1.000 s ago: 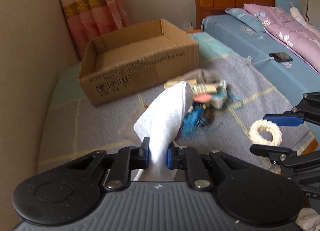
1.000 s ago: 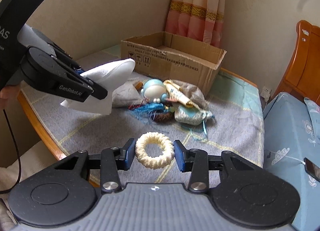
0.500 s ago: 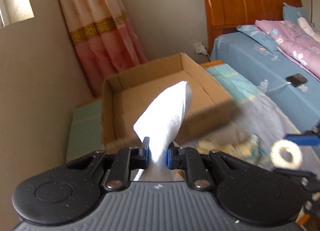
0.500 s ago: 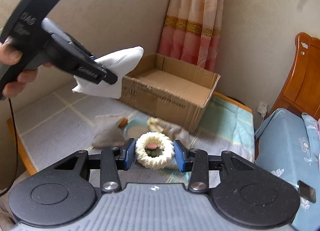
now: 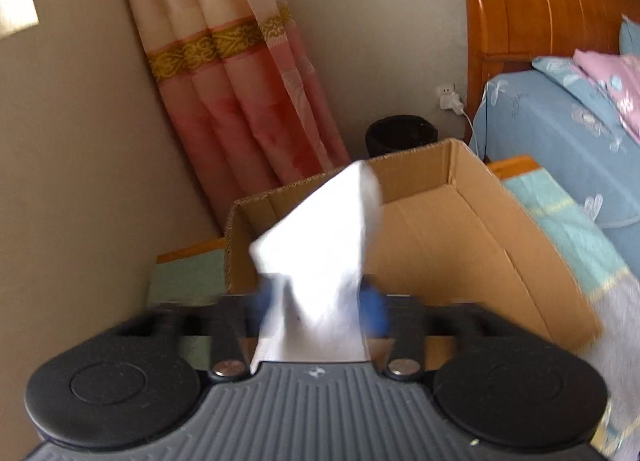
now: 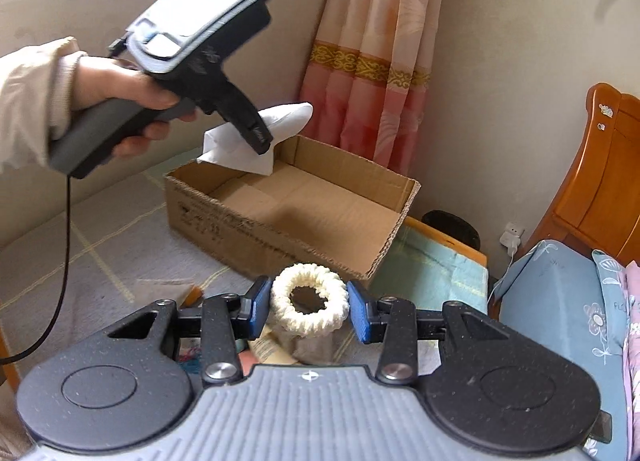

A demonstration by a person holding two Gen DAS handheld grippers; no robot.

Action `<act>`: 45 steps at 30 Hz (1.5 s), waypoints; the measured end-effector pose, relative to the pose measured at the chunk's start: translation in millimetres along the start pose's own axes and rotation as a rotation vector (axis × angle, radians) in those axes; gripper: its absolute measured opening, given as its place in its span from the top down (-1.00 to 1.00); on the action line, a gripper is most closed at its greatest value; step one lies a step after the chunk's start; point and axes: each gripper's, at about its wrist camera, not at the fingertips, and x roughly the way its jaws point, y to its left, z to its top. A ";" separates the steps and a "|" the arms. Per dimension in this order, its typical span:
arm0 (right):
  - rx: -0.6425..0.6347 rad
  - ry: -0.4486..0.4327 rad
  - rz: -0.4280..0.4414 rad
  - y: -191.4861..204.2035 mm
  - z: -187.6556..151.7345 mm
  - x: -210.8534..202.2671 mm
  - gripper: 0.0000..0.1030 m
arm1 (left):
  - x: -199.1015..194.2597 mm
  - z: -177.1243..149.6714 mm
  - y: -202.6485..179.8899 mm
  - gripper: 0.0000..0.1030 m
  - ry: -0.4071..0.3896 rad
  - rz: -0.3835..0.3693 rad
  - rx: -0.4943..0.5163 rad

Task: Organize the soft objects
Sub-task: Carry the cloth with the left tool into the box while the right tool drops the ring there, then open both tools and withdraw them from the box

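- Release step: left gripper (image 5: 320,301) hangs over the near-left end of the cardboard box (image 6: 320,205), jaws just opened wide, white cloth (image 5: 320,245) loose between them, pads off it as far as blur shows.
- Do it well: hold over the box floor until cloth drops clear.
- Cloth's long axis runs along the fingers, tip toward the far wall.
- Right gripper (image 6: 308,309) half-closed on cream knitted ring (image 6: 308,303), short of the box.

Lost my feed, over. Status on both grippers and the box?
Left gripper jaws just opened, white cloth between them, over cardboard box. Right gripper clamps cream ring. Box bare inside.
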 end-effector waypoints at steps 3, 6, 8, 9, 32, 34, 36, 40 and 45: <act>0.000 0.006 -0.008 -3.3 4.3 7.4 0.10 | -3.5 -5.8 4.8 -0.86 -0.042 0.009 -0.021; 0.001 0.006 -0.013 -5.0 7.8 12.3 0.10 | -16.5 -13.6 12.3 -0.86 -0.047 -0.015 -0.039; 0.002 0.008 -0.011 -5.8 10.8 15.3 0.10 | -33.9 -23.4 14.4 -0.87 -0.067 -0.019 -0.027; 0.002 0.009 -0.013 -5.8 12.8 17.1 0.10 | -40.6 -25.2 16.5 -0.88 -0.073 -0.015 -0.021; 0.047 0.057 -0.037 -28.9 123.0 149.8 -0.01 | -125.7 -121.5 40.5 -0.95 -0.075 -0.007 -0.190; 0.059 0.071 -0.048 -29.9 129.0 160.8 -0.43 | -126.1 -124.8 41.7 -0.95 -0.076 -0.007 -0.196; 0.063 0.063 -0.064 -29.1 129.9 162.9 -0.91 | -126.5 -126.8 42.8 -0.95 -0.079 -0.013 -0.205; 0.062 0.042 -0.052 -28.2 125.2 149.9 -0.98 | -130.1 -129.0 40.5 -0.95 -0.089 -0.013 -0.200; 0.115 0.036 -0.048 -33.1 115.5 123.9 -1.00 | -134.8 -130.8 33.3 -0.95 -0.104 -0.004 -0.190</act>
